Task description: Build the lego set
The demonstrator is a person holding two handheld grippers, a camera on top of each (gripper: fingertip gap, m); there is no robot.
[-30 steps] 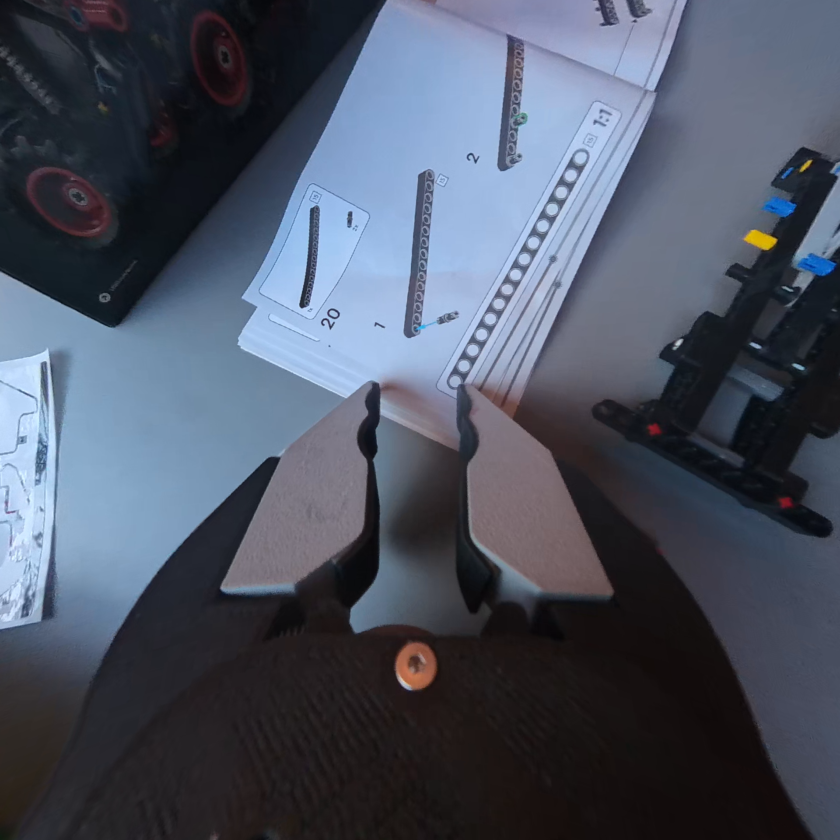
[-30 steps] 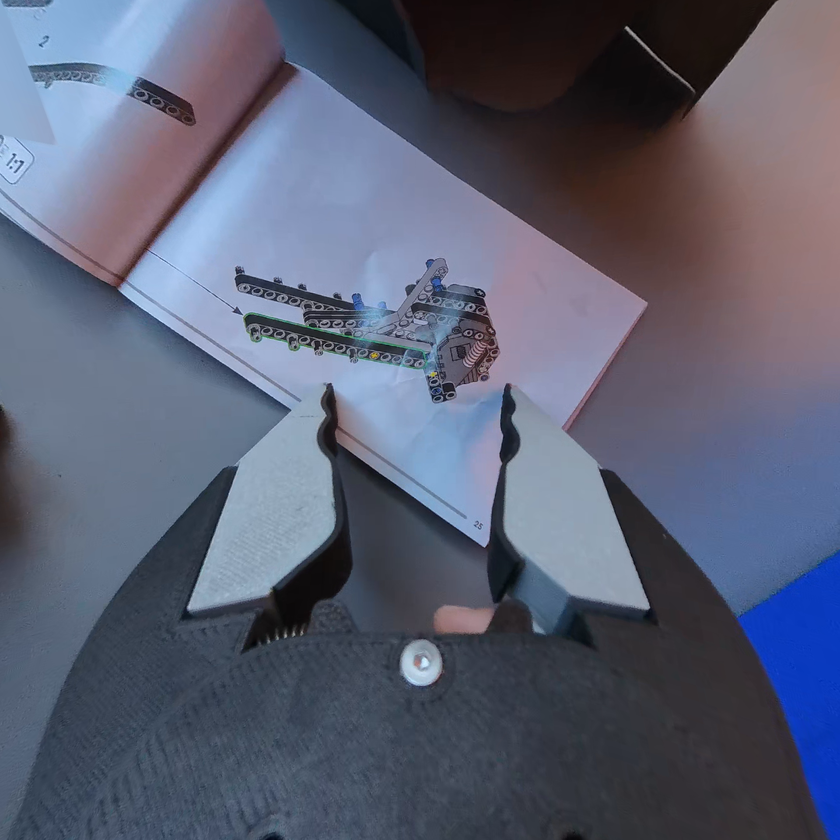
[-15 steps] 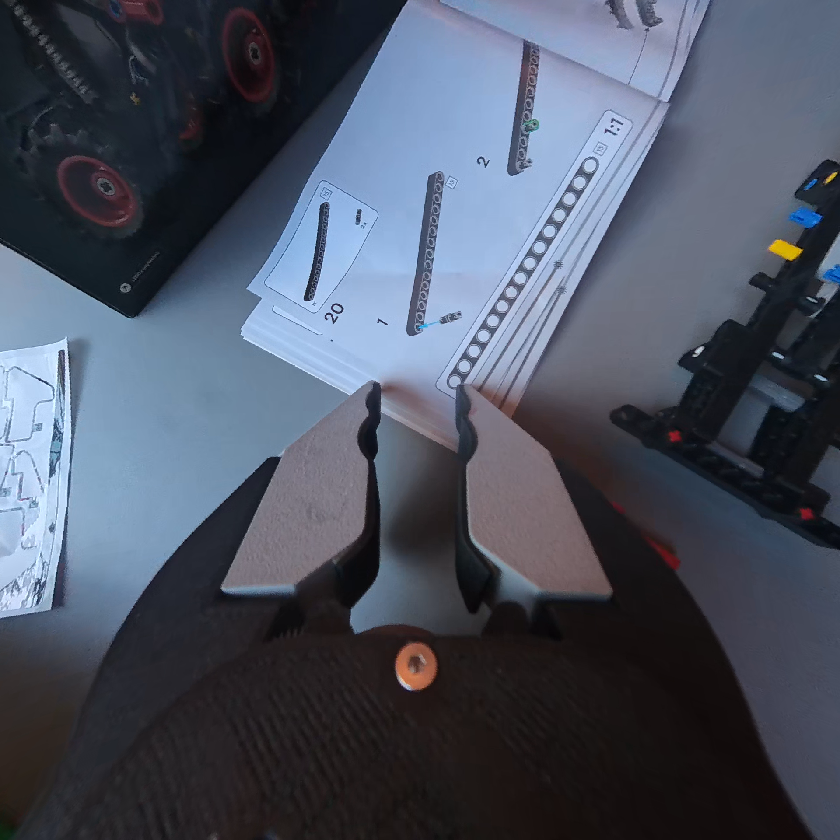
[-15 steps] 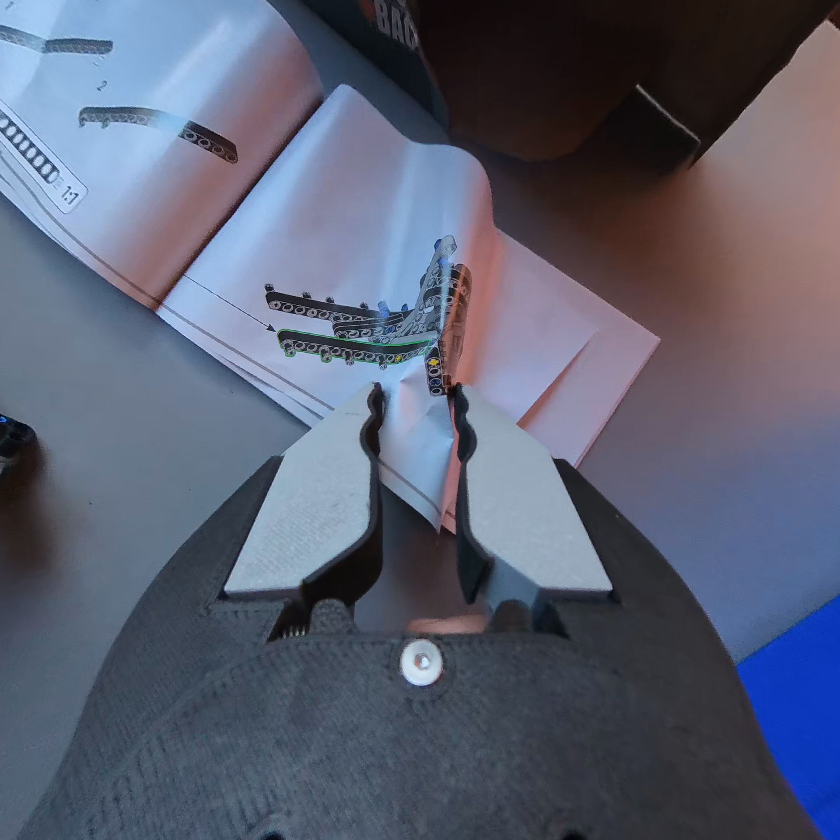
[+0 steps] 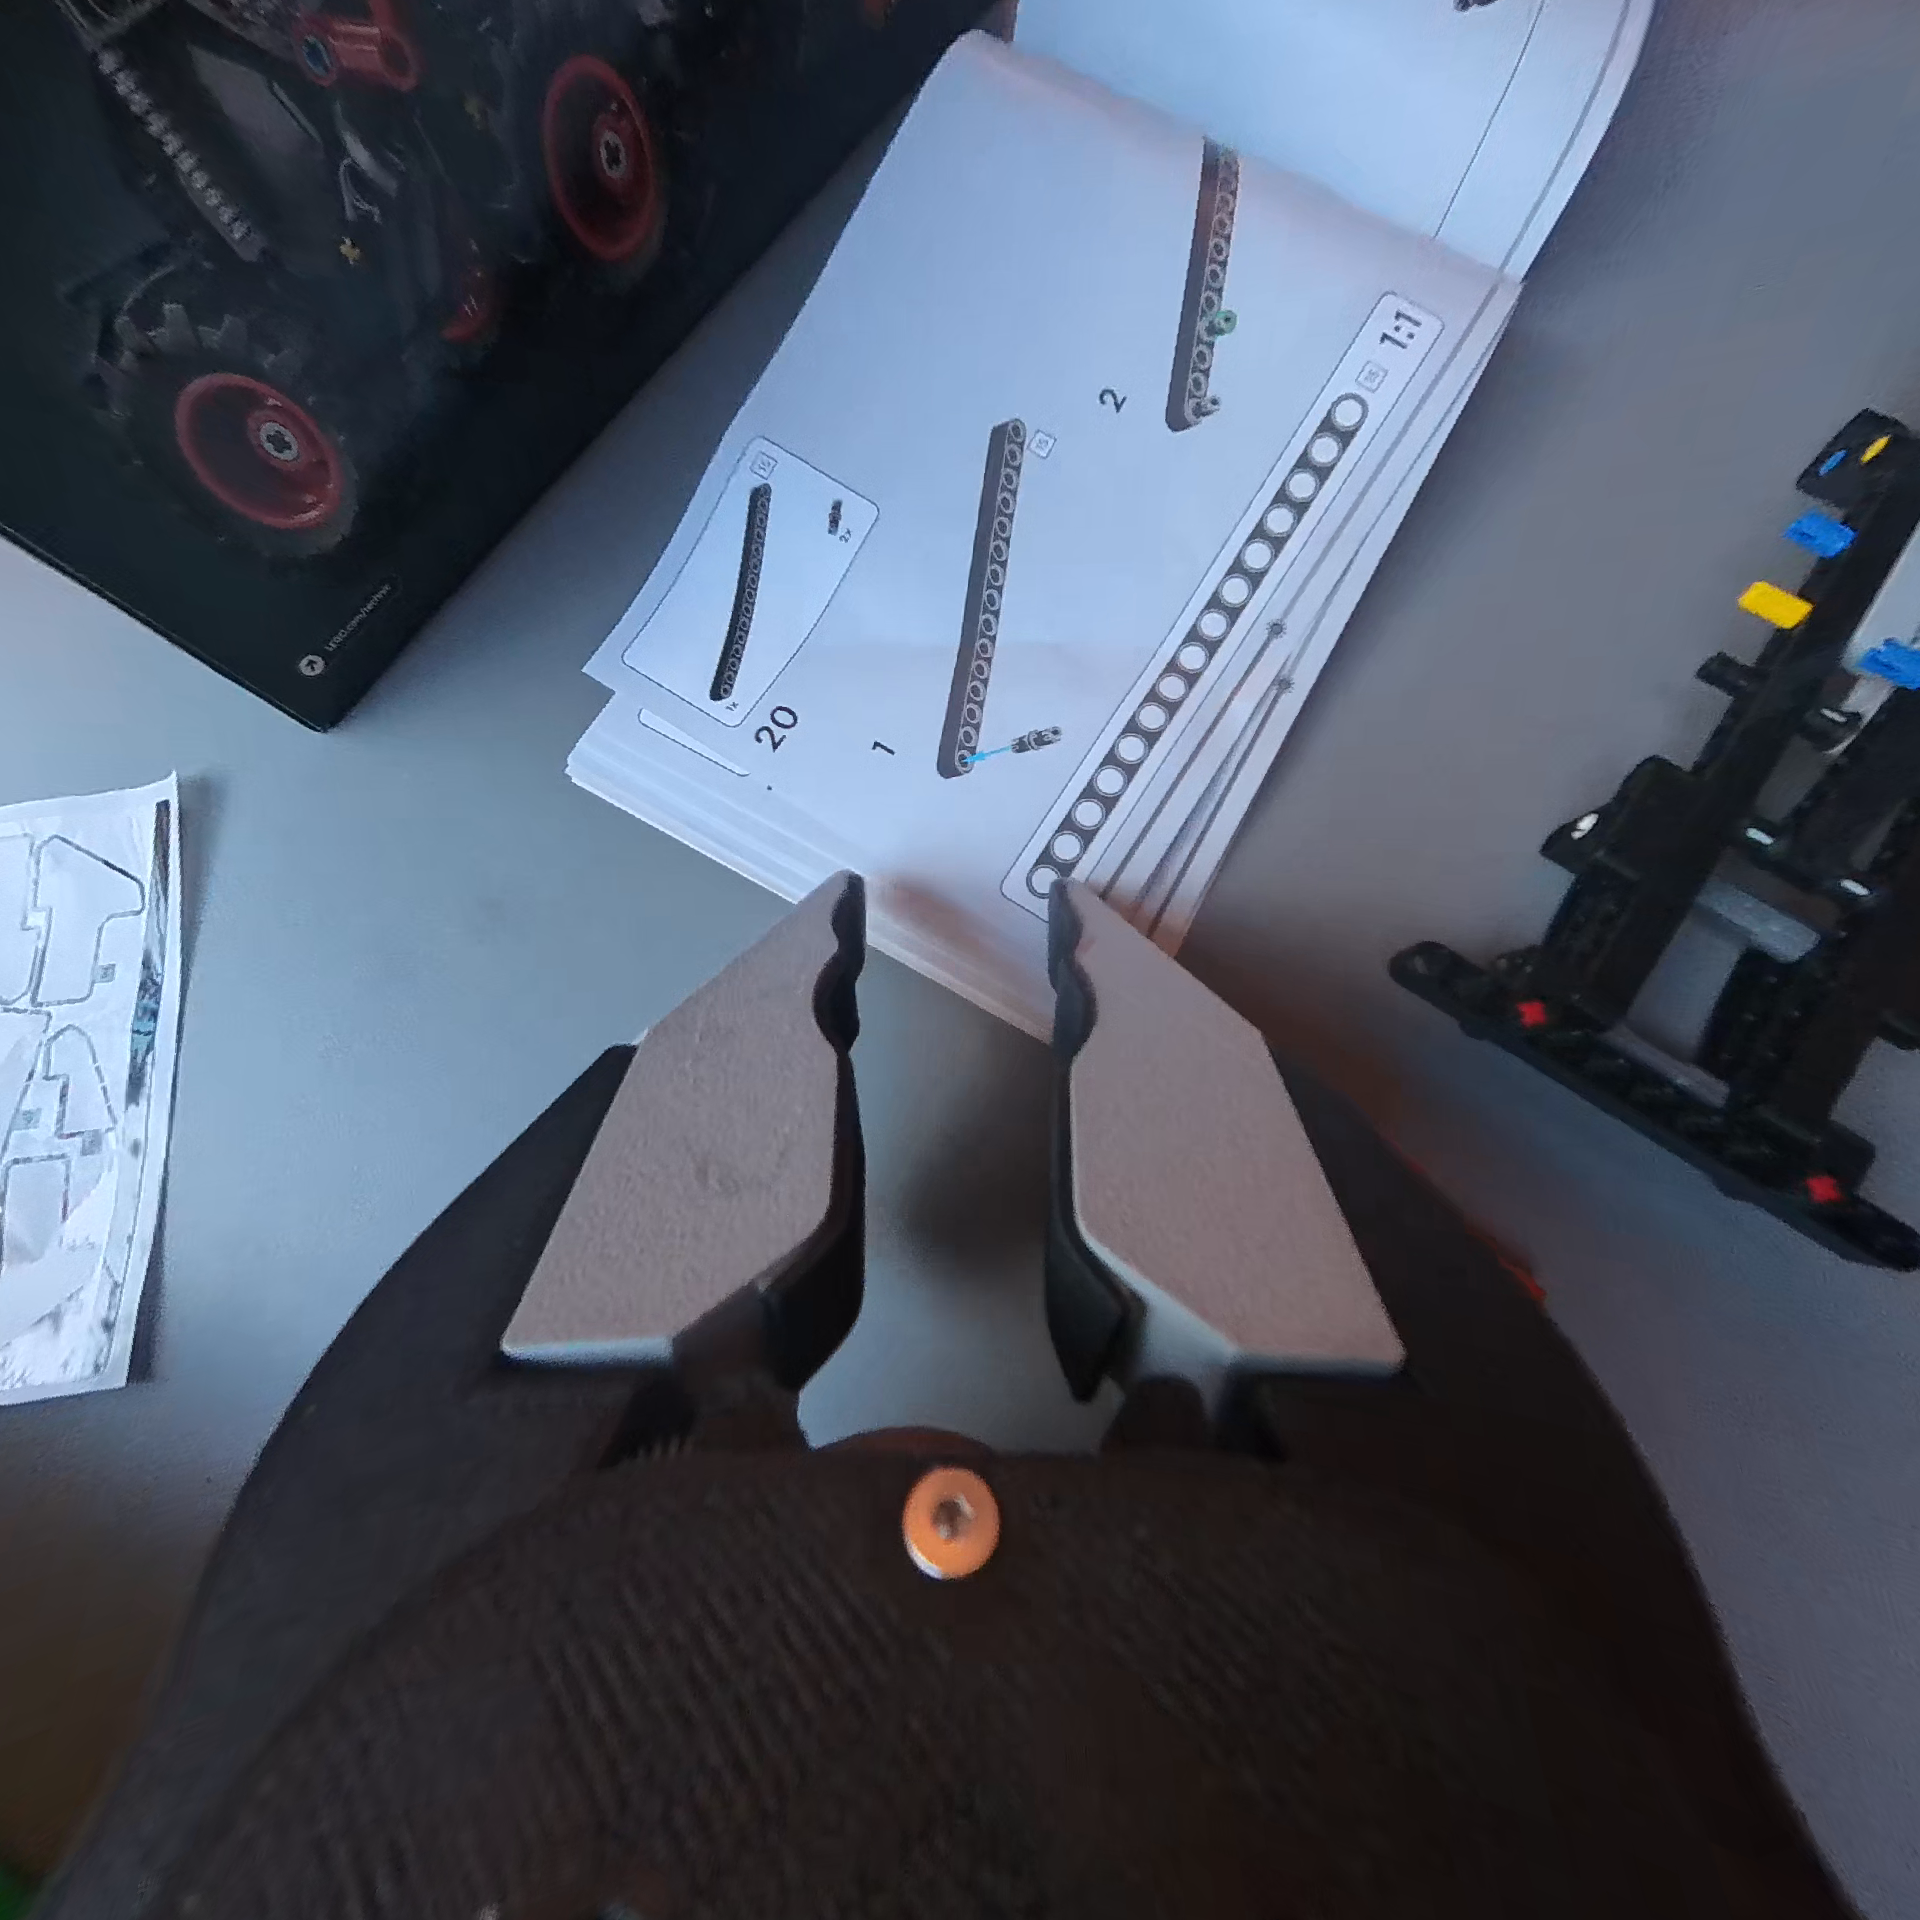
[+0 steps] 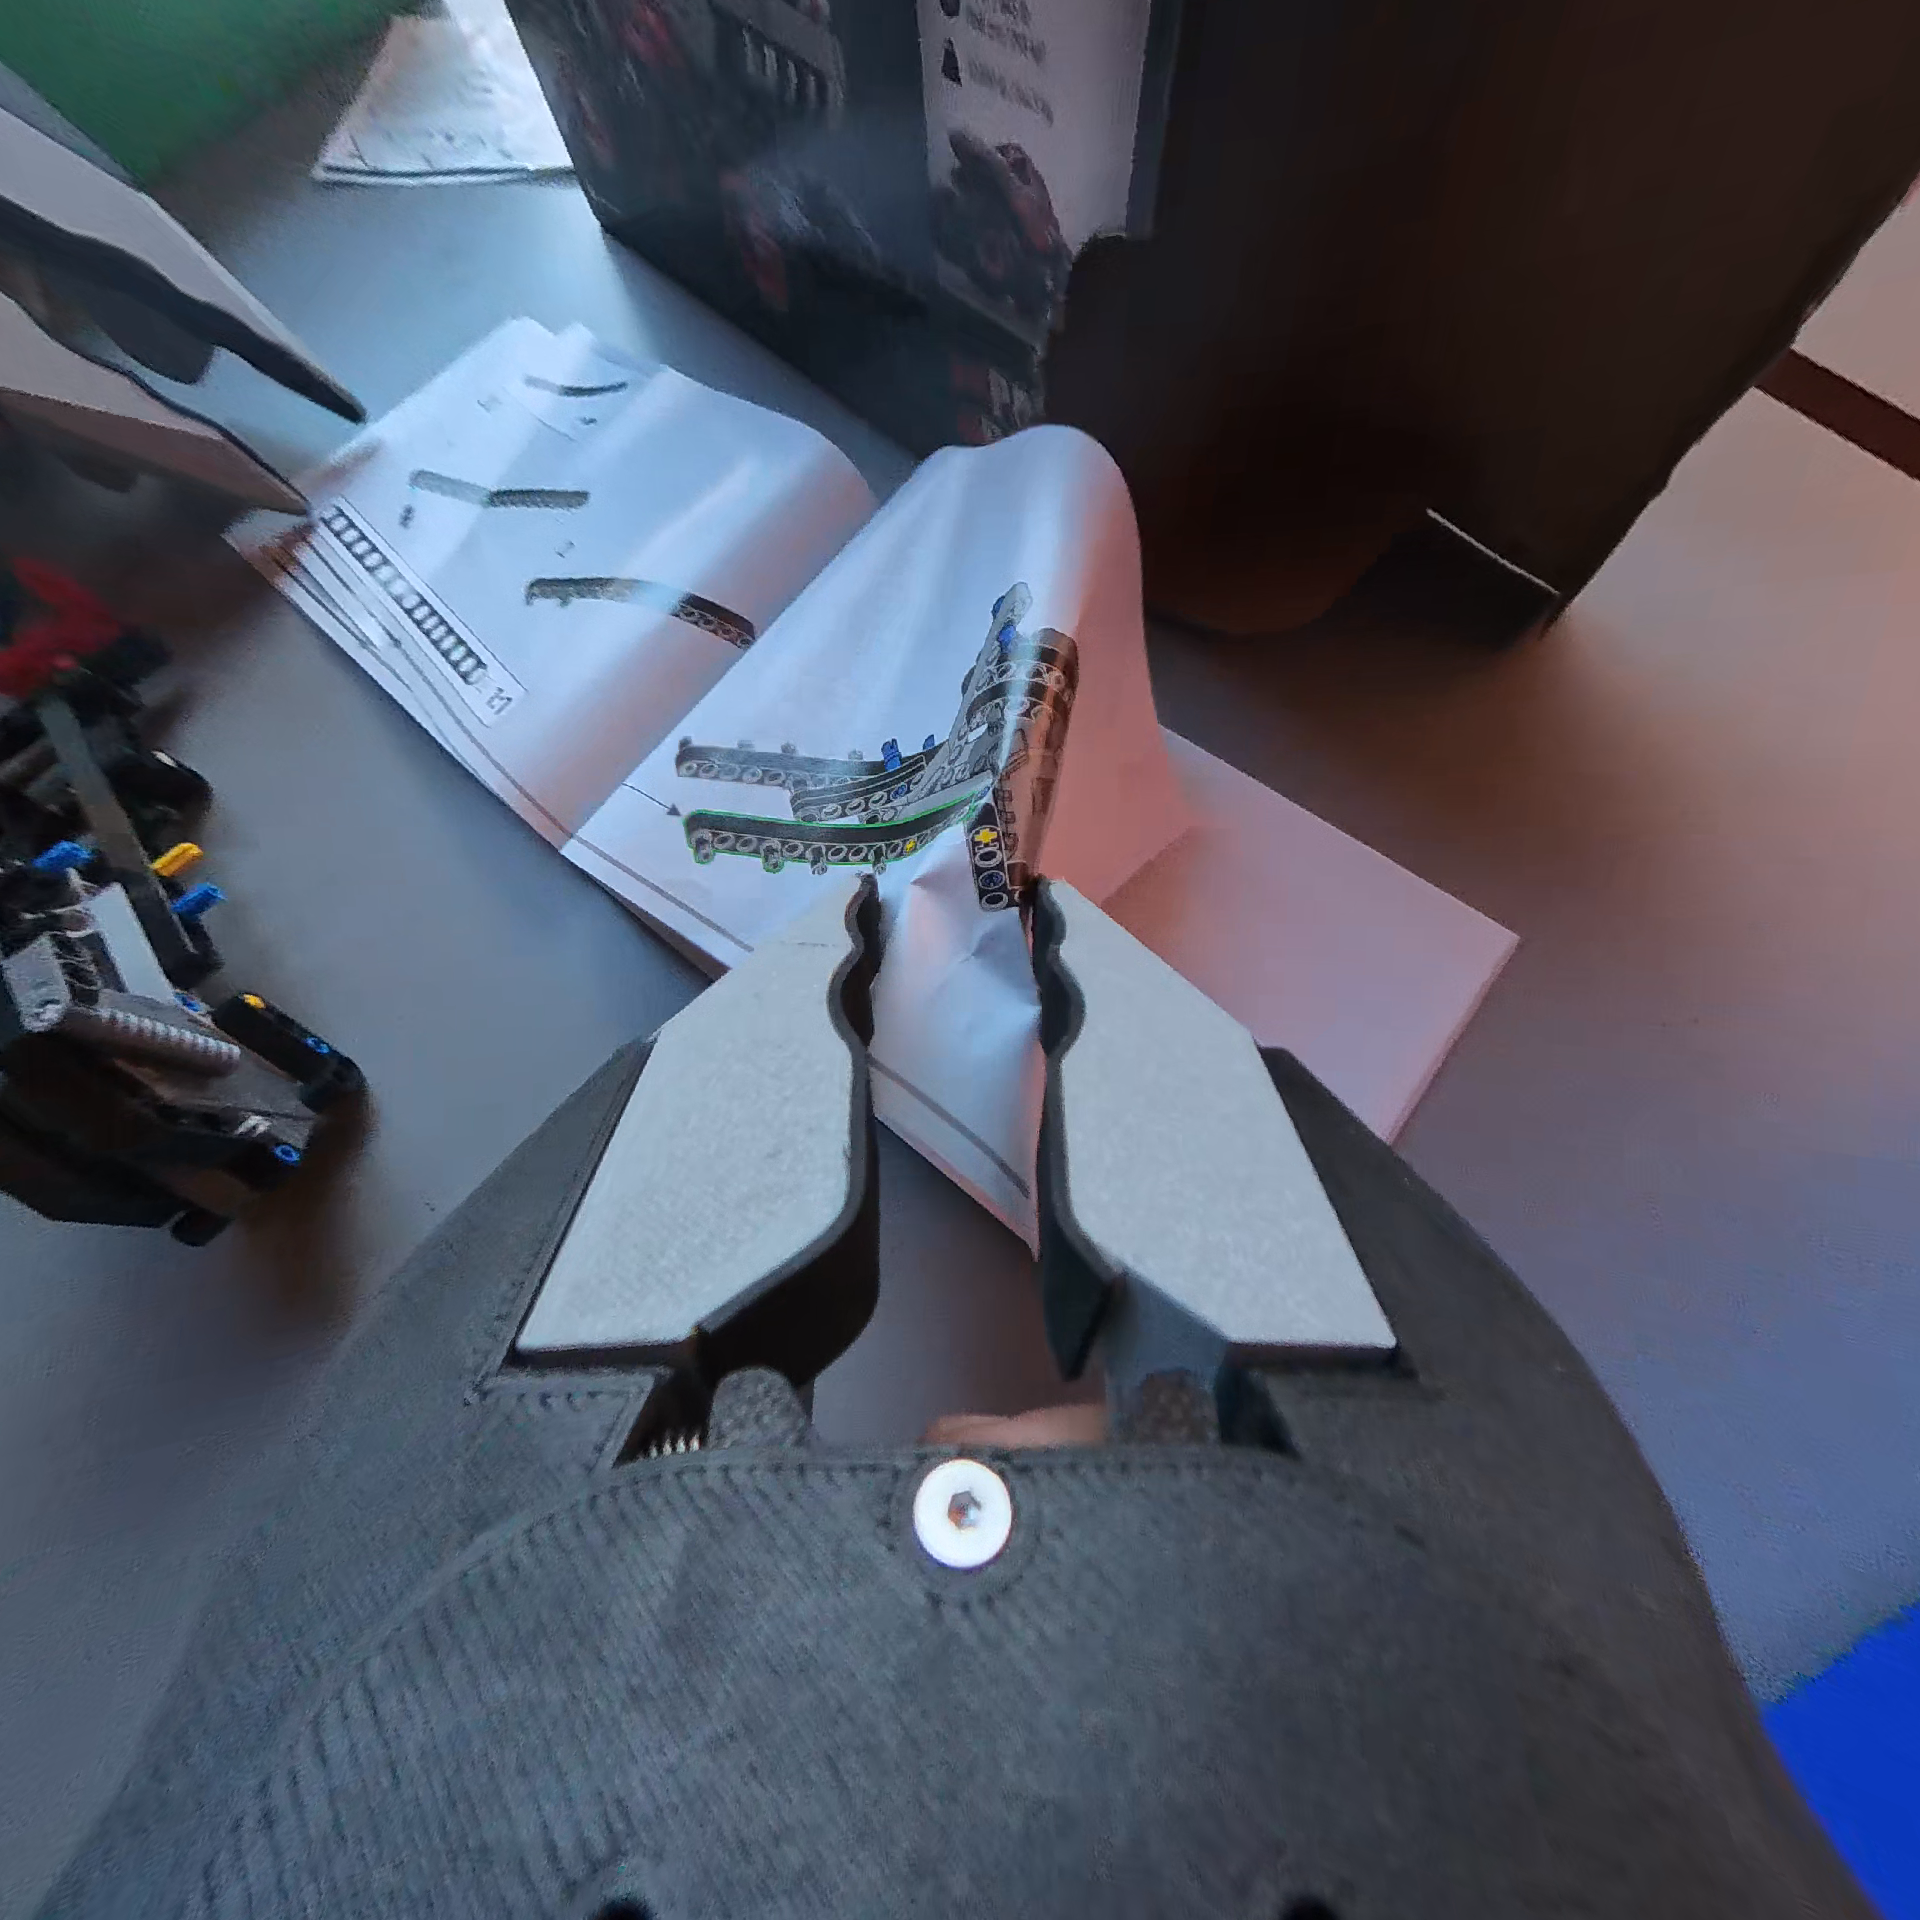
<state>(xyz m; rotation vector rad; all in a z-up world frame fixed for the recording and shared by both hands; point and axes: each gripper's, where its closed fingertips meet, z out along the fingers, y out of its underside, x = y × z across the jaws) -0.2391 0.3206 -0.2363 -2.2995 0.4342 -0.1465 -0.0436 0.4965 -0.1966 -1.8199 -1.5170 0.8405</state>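
The open instruction booklet point(image 5: 1039, 520) lies on the grey table. My left gripper point(image 5: 953, 894) rests with its tips at the booklet's near edge, jaws a narrow gap apart with nothing between them. My right gripper point(image 6: 956, 899) is shut on the lower corner of the booklet's right-hand page point(image 6: 987, 582), which is lifted and curls up off the pages below. The part-built black lego assembly point(image 5: 1704, 935) with blue, yellow and red pins stands right of the left gripper. It shows at the left of the right wrist view point(image 6: 125, 987), where the left gripper point(image 6: 327, 457) touches the booklet's left page.
The dark set box point(image 5: 260, 260) with red wheels pictured lies behind the booklet point(image 6: 831, 156). A white sticker sheet point(image 5: 73, 1081) lies at the left. A dark brown object point(image 6: 1455, 260) stands behind the lifted page. A blue surface point(image 6: 1849, 1714) shows at bottom right.
My right gripper closed on the right-hand page and has lifted it higher, so it now curls upward. My left gripper has stayed at the booklet's edge with the same gap.
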